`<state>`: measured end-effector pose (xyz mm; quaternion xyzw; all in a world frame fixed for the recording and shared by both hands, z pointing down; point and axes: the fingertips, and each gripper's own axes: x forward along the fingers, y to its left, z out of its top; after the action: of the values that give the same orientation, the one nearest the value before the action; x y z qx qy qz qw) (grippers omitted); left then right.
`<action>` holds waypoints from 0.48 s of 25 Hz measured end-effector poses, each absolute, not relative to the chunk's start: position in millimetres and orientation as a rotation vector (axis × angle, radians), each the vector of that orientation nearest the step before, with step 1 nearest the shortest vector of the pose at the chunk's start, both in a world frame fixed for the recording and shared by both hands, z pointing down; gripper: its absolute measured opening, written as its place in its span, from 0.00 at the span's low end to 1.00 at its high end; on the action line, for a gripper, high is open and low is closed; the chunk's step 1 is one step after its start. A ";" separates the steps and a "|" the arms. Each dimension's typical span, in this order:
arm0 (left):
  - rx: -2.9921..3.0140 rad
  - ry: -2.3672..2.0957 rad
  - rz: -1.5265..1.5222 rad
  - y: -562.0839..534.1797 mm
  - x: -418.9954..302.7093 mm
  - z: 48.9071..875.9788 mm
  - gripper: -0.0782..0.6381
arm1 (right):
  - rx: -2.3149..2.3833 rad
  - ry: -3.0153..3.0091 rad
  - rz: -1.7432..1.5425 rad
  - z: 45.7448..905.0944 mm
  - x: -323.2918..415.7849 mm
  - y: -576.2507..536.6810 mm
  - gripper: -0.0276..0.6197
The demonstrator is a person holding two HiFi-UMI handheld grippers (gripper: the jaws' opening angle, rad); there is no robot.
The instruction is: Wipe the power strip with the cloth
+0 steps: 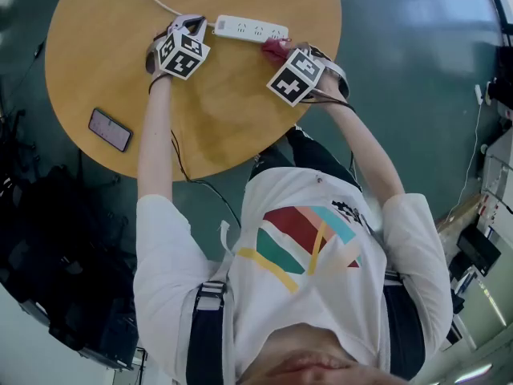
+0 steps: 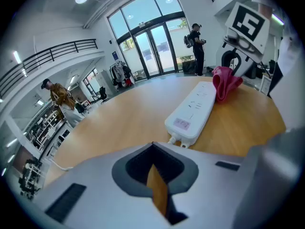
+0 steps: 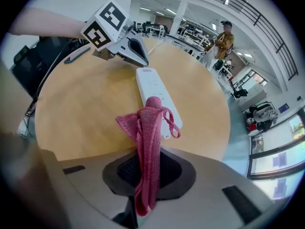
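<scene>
the white power strip (image 1: 250, 29) lies at the top centre of the head view, on the round wooden bench (image 1: 216, 119). the red cloth (image 1: 273, 48) meets its right end, clenched in the right gripper (image 1: 282, 53) jaws. the left gripper (image 1: 191, 27), jaws closed on nothing, sits just beside its left end. a phone (image 1: 110, 129) lies at left.

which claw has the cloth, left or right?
The right claw: it is shut on the pink cloth, at one end of the power strip. The left claw is shut with nothing in it.
</scene>
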<state>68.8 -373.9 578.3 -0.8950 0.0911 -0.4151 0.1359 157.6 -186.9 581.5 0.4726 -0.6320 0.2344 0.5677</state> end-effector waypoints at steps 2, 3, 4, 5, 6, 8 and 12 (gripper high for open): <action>-2.579 0.252 -1.211 -373.4 69.5 578.1 0.17 | 1.126 -1.467 0.562 581.5 171.9 -177.4 0.10; -2.574 0.248 -1.216 -373.2 69.9 577.9 0.17 | 1.132 -1.460 0.567 581.3 177.9 -173.8 0.10; -2.570 0.247 -1.219 -373.0 70.5 577.5 0.17 | 1.138 -1.456 0.571 580.9 183.1 -170.8 0.10; -2.568 0.246 -1.222 -372.6 71.5 576.9 0.17 | 1.144 -1.452 0.575 580.1 187.8 -168.5 0.10; -2.568 0.247 -1.224 -372.2 72.6 576.2 0.17 | 1.149 -1.450 0.577 579.2 191.7 -166.5 0.10; -2.570 0.249 -1.227 -371.2 74.5 574.9 0.17 | 1.154 -1.447 0.576 578.0 197.5 -163.0 0.10; -2.700 0.416 -1.161 -379.3 74.1 562.1 0.17 | 1.153 -1.471 0.561 567.5 203.6 -156.7 0.10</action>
<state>74.1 -379.3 562.1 -0.9062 0.1396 -0.3896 0.0867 203.6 -156.7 567.5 0.4893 -0.6241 0.2379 0.5608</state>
